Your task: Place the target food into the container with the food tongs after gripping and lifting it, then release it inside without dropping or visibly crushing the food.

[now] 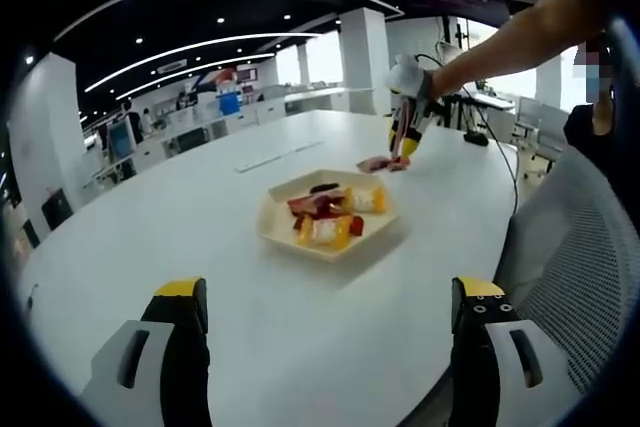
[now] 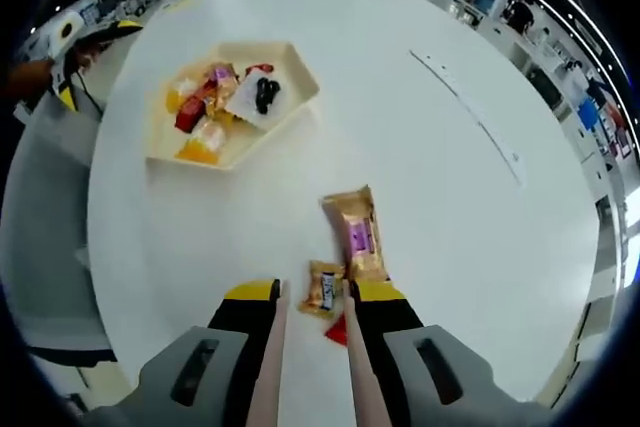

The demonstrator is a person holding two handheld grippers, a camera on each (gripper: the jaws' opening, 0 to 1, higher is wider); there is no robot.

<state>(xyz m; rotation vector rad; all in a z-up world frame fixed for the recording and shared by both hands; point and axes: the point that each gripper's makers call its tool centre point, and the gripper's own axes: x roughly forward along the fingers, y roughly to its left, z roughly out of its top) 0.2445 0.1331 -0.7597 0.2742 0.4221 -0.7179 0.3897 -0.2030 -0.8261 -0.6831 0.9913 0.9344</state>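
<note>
On the round white table (image 2: 430,147), the right gripper (image 2: 314,312) presses slim food tongs (image 2: 270,367) part-closed, tips flanking a small gold-wrapped snack (image 2: 324,289) without clearly gripping it. A longer gold-and-purple wrapped bar (image 2: 358,232) lies just beyond, its long axis pointing away. The cream hexagonal tray (image 2: 300,87) of snacks sits well apart, up and left. The left gripper (image 1: 330,312) hangs wide open and empty.
</note>
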